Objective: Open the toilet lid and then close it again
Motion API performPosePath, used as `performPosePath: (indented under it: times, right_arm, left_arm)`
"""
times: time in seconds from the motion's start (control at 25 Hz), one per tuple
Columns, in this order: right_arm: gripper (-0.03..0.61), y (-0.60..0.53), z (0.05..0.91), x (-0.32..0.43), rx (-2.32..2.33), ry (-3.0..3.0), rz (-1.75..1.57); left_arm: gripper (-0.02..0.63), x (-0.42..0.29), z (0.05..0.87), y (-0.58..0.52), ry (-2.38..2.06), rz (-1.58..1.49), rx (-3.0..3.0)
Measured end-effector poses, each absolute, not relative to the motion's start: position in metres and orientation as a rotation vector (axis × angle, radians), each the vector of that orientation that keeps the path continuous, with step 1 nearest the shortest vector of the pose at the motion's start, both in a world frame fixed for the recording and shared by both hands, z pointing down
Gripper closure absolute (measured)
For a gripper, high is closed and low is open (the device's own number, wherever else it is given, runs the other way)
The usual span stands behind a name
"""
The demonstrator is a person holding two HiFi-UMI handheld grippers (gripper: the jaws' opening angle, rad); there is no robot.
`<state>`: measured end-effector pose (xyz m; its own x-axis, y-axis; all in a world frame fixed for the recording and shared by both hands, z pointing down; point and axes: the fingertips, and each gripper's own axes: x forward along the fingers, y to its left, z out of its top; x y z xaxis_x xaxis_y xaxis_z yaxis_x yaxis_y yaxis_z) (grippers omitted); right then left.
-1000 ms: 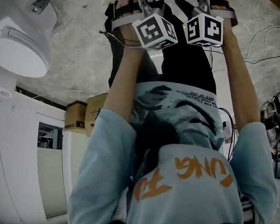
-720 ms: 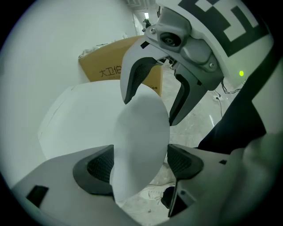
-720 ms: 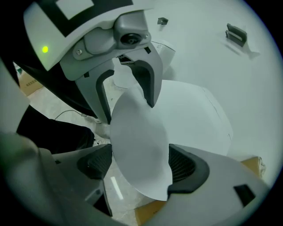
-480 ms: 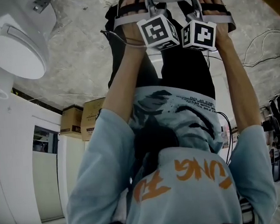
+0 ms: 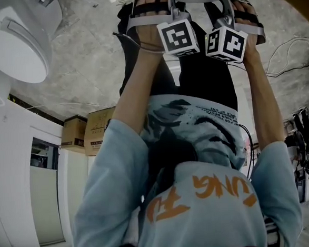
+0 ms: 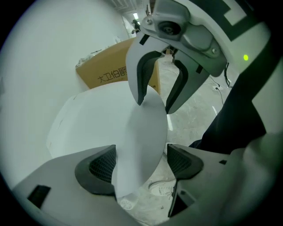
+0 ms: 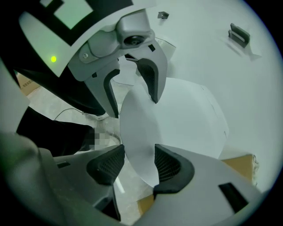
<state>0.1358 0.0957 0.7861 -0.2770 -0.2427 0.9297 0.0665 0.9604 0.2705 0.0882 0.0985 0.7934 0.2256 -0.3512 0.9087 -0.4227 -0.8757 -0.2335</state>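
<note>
The white toilet lid (image 6: 146, 128) stands on edge between the jaws of both grippers. My left gripper (image 6: 141, 161) straddles its rim: the left pad (image 6: 99, 165) touches the lid, and a gap shows at the right pad (image 6: 181, 161). My right gripper (image 7: 139, 161) is closing its jaws on the same lid (image 7: 141, 132), with both pads against its faces. Each gripper view shows the other gripper further along the rim. In the head view only the two marker cubes (image 5: 177, 37) (image 5: 225, 44) and the hands show, at the top edge.
A second white toilet (image 5: 17, 50) sits at the head view's upper left. Cardboard boxes (image 5: 86, 131) (image 6: 110, 70) stand by the white wall. Cables (image 5: 291, 42) lie on the grey concrete floor. A shoe (image 6: 161, 190) is below the lid.
In the head view both marker cubes have rolled slightly and the right one has tilted. The hands stay at the top edge by the lid.
</note>
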Motion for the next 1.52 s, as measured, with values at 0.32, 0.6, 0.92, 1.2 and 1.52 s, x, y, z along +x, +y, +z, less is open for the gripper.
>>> performPosePath:
  times: [0.32, 0.6, 0.92, 1.2, 1.52]
  right_arm:
    - [0.351, 0.091, 0.743, 0.133, 0.19, -1.868, -0.31]
    - [0.347, 0.084, 0.695, 0.141, 0.238, -1.893, -0.317]
    - [0.328, 0.071, 0.63, 0.136, 0.292, -1.938, -0.328]
    - [0.33, 0.05, 0.572, 0.127, 0.367, -1.966, -0.346]
    - [0.331, 0.028, 0.51, 0.124, 0.464, -2.033, -0.377]
  left_arm:
    - [0.245, 0.086, 0.765, 0.101, -0.791, 1.767, 2.436]
    - [0.264, 0.082, 0.719, 0.095, -0.857, 1.768, 2.44]
    - [0.318, 0.081, 0.658, 0.094, -0.86, 1.745, 2.488]
    - [0.338, 0.074, 0.609, 0.078, -0.931, 1.8, 2.597]
    - [0.357, 0.071, 0.552, 0.055, -0.977, 1.793, 2.612]
